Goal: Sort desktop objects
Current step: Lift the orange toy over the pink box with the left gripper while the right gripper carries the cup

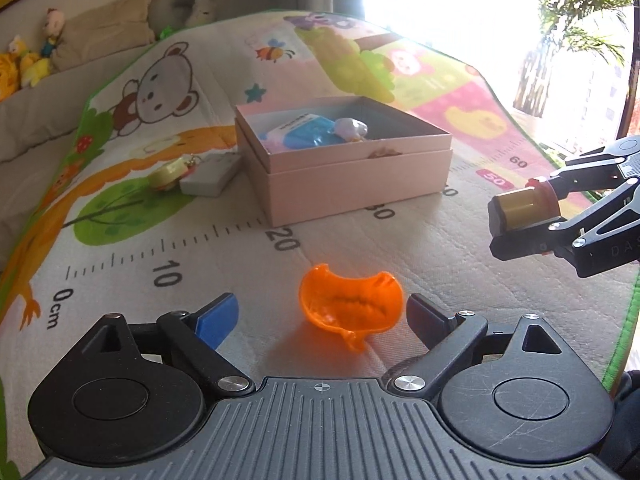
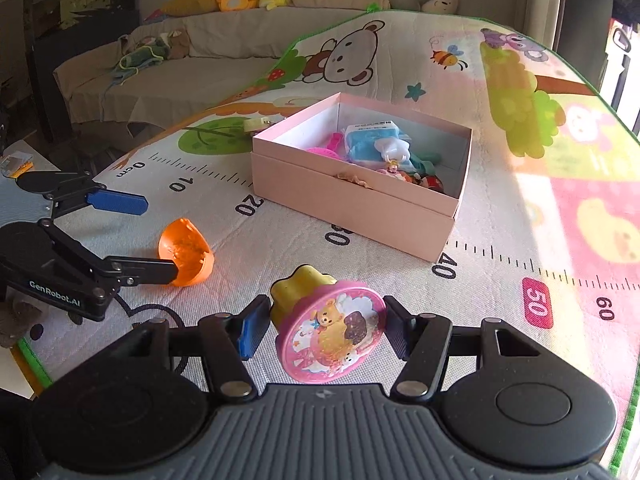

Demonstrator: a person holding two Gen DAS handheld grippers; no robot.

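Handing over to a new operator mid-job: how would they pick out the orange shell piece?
Start at the open pink cardboard box on the cartoon play mat. Nearer, between the open left gripper fingers, lies a translucent orange plastic half-shell, the only orange piece, jagged-rimmed.

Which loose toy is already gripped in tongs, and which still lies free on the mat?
The pink-and-yellow stamp toy is gripped in the right tongs. The orange half-shell lies free on the mat between the open left tongs.
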